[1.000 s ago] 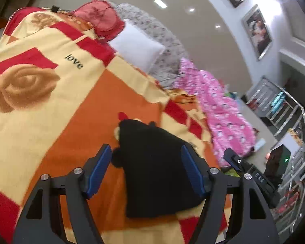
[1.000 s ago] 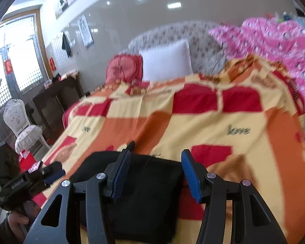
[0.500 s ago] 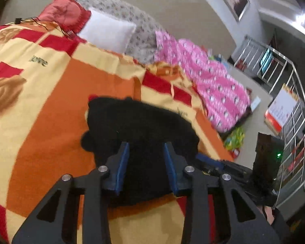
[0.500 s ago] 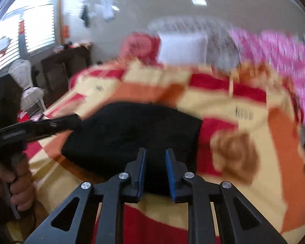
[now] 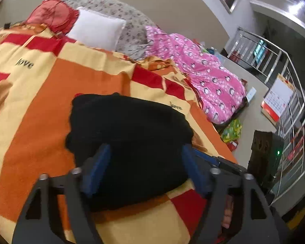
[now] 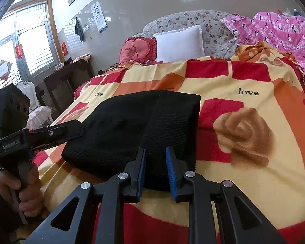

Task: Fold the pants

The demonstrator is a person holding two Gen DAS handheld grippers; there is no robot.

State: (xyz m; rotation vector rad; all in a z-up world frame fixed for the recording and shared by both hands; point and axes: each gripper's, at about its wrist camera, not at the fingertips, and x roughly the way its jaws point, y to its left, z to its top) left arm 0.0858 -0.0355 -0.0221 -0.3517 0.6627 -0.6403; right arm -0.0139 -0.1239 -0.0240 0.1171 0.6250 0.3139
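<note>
— Where are the pants (image 6: pixel 136 126) now?

— A compact black bundle on the patterned blanket (image 6: pixel 254 162), near its front edge, straight ahead of both tools, long side running left to right.

— The left gripper (image 5: pixel 146 170)?

— Jaws opening wide over the bundle's near-left end, nothing pinched.

— And the right gripper (image 6: pixel 156 170)?

— Narrow, fingers either side of the near edge by the ribbed band; whether they pinch cloth, I can't tell. Looks the nearer one.
</note>
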